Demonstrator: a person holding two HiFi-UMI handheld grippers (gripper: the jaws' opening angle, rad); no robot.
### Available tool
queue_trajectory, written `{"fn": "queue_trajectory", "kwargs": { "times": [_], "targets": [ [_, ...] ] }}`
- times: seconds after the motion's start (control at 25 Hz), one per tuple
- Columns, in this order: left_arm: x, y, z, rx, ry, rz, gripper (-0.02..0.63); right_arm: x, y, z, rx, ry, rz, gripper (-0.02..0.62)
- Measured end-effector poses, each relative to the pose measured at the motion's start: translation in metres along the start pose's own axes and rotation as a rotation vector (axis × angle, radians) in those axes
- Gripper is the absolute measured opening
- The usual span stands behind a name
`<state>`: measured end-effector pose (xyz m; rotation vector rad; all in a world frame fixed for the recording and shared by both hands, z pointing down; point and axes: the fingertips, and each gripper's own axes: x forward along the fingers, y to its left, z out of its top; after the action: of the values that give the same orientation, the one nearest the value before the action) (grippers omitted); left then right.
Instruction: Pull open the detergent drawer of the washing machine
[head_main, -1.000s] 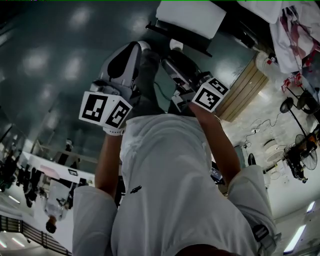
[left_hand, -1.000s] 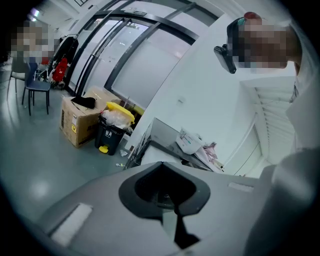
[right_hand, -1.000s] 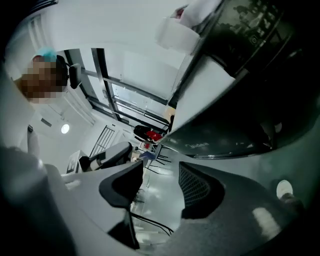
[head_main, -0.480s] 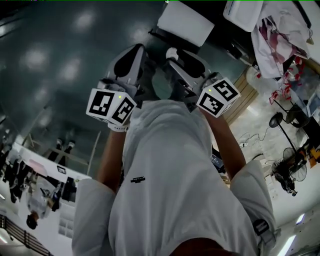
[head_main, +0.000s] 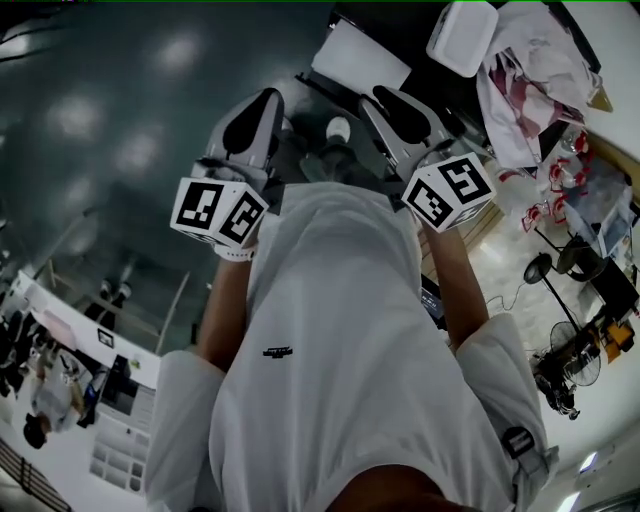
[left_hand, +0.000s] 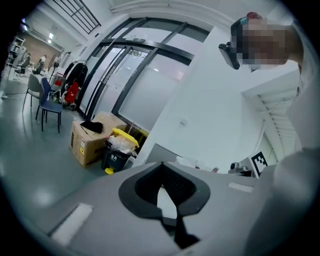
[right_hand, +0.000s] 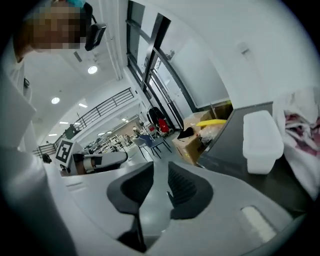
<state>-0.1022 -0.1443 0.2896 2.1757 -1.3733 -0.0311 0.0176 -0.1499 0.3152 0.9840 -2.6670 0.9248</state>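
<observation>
No detergent drawer shows in any view. A white flat-topped unit (head_main: 360, 58) stands ahead of me on the dark floor; I cannot tell whether it is the washing machine. Both grippers are held up in front of the person's white shirt. My left gripper (head_main: 268, 98) (left_hand: 161, 164) has its pad tips touching and holds nothing. My right gripper (head_main: 384, 96) (right_hand: 161, 165) has just been closing; a narrow gap remains between its dark pads (right_hand: 187, 192) and nothing is in it.
A white plastic box (head_main: 462, 35) (right_hand: 262, 140) and a pile of clothes (head_main: 530, 70) lie on a dark surface at the upper right. Fans (head_main: 560, 265) stand on the floor at the right. A cardboard box (left_hand: 90, 140) and a bin (left_hand: 117, 152) sit by the glass wall.
Both grippers have risen toward the top of the head view. The right one has rolled, its dark pad now facing up. The white box and clothes have come further into view.
</observation>
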Motion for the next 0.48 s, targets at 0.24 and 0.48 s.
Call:
{"fn": "queue_trajectory", "kwargs": {
  "times": [0.24,0.48],
  "targets": [
    [-0.013,-0.017,0.019,0.024,-0.057,0.007,0.017,-0.018,-0.004,0.045,-0.160,-0.048,-0.071,0.032],
    [-0.031,-0.031,0.038,0.092,-0.109,0.027,0.017,-0.051,-0.003,0.085,-0.352,-0.092,-0.133,0.031]
  ]
}}
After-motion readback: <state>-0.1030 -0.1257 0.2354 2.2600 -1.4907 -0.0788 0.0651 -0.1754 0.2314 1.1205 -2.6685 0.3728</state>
